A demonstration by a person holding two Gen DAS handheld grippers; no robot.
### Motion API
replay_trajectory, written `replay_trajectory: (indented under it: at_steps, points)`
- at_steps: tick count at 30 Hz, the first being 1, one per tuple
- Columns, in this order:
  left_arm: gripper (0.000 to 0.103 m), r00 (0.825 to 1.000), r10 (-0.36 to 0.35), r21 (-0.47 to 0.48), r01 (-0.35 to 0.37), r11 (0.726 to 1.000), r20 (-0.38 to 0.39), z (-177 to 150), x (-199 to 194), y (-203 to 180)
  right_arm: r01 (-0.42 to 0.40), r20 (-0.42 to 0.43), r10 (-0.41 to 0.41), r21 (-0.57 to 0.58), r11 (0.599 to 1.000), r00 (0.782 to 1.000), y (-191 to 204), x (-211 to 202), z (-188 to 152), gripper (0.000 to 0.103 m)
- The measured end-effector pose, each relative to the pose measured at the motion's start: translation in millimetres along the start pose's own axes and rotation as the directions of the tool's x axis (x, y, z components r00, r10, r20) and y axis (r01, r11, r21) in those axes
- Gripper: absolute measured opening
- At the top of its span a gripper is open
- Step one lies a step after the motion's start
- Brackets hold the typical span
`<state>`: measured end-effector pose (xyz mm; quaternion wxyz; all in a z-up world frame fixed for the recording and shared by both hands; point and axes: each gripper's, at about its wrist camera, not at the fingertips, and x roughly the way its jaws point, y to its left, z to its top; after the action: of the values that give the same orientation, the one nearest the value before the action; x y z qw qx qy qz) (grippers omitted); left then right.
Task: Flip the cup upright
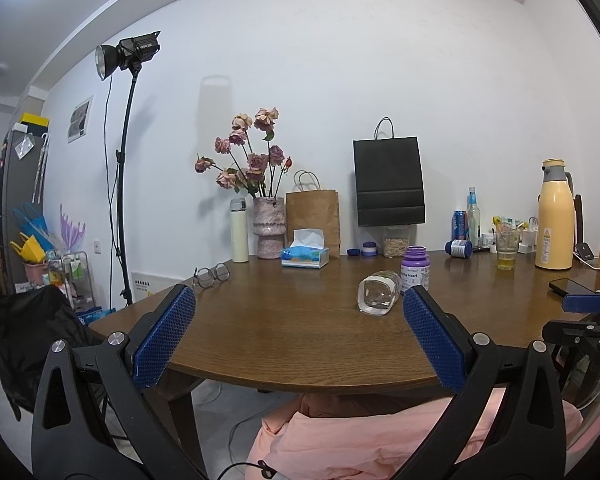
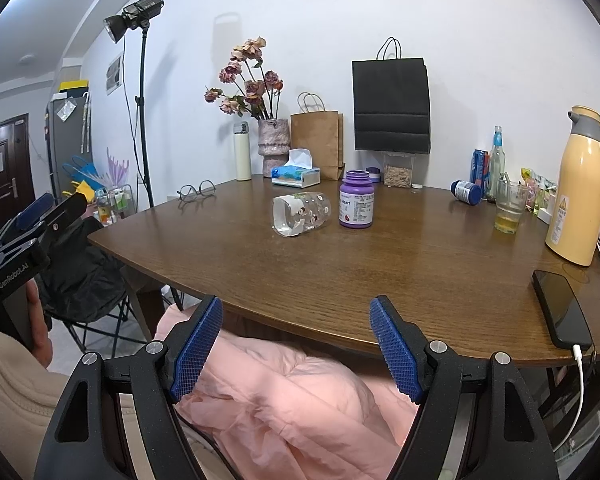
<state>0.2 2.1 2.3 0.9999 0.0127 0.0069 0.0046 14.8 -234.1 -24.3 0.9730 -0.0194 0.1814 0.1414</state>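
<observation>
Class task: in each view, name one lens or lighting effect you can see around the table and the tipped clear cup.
Left wrist view: fisheye bows the table edge; the clear cup shows pale glare. Right wrist view: dark corner vignetting; the cup stays sharp.

Cup on its side, not upright.

Clear plastic/glass cup w/ small printed figures on the wall & a white band near the rim. Lies tipped over on the wooden table, approx mid-table. In the right wrist view the open mouth faces left, base end points right twd a purple bottle just beside it. Looks empty; nothing holding it.
</observation>
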Motion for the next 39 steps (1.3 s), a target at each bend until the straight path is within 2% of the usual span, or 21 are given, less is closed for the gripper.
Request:
replay_trajectory:
  at_steps: [39]
  points:
    - [0.103, 1.0, -0.003, 0.006, 0.003, 1.0, 0.003, 1.8, 0.0, -5.3, 0.005, 0.005, -0.005, 0.004, 1.0, 1.0, -3.1, -0.1, -0.3, 0.081]
